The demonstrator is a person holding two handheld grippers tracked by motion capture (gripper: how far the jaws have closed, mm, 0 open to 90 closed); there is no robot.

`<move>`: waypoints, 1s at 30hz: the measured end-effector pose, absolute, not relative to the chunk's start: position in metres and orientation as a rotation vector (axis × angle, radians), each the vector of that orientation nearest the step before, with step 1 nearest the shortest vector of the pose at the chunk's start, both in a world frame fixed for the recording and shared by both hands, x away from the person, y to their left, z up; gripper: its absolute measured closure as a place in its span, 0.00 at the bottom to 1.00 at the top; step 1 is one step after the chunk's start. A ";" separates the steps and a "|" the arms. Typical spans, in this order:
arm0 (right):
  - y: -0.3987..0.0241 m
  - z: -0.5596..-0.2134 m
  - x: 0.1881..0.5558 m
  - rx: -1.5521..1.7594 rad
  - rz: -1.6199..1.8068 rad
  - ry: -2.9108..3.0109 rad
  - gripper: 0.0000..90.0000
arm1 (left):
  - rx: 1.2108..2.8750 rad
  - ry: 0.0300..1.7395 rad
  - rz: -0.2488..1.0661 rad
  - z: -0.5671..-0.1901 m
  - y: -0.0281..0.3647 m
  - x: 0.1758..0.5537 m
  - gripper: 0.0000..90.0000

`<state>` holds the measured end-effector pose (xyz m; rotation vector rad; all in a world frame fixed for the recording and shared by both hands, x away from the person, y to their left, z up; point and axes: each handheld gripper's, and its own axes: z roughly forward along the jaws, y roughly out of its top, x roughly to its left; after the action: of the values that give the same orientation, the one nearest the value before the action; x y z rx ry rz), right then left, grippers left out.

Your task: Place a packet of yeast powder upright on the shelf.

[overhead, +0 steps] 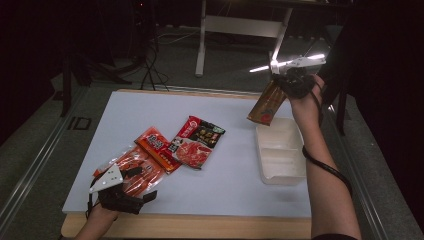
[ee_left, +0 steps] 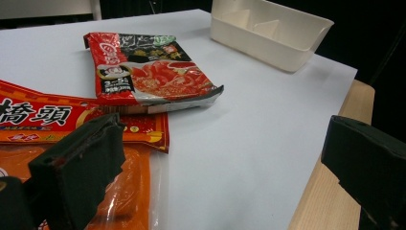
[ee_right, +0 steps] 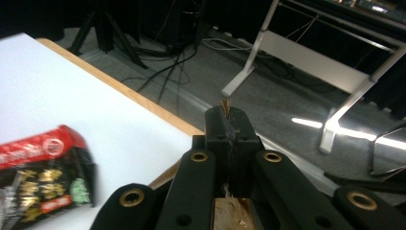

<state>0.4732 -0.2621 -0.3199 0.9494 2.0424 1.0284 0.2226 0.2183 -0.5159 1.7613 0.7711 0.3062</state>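
Note:
My right gripper [overhead: 281, 82] is raised over the table's far right, shut on the top edge of a brown-gold packet [overhead: 266, 106] that hangs tilted above the far end of a white divided tray [overhead: 280, 170]. In the right gripper view the jaws [ee_right: 230, 129] are pressed together with the packet's edge [ee_right: 232, 213] pinched between them. My left gripper [overhead: 145, 184] rests low at the near left, open, its jaws wide apart [ee_left: 225, 167]. One jaw lies over a clear-orange packet [ee_left: 129, 191]; nothing is between the pads.
A red packet with printed characters [overhead: 157, 147] and a red-and-black packet [overhead: 197, 142] lie mid-table, overlapping the orange packet [overhead: 135, 175]. The table's wooden front edge [ee_left: 330, 201] is close to my left gripper. White table-leg frames [ee_right: 335, 72] and cables stand on the floor beyond the table.

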 end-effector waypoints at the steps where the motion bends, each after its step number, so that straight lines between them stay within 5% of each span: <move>1: -0.264 -0.323 0.475 0.949 1.016 2.029 1.00 | 1.764 0.772 0.306 -0.516 0.218 0.223 0.01; 30: -0.295 -0.386 0.471 1.009 0.904 2.126 1.00 | 1.770 0.770 0.298 -0.516 0.217 0.222 0.01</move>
<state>0.4706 -0.2953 -0.3863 1.0089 2.1264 0.9040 0.2220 0.2171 -0.5162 1.7704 0.7695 0.2975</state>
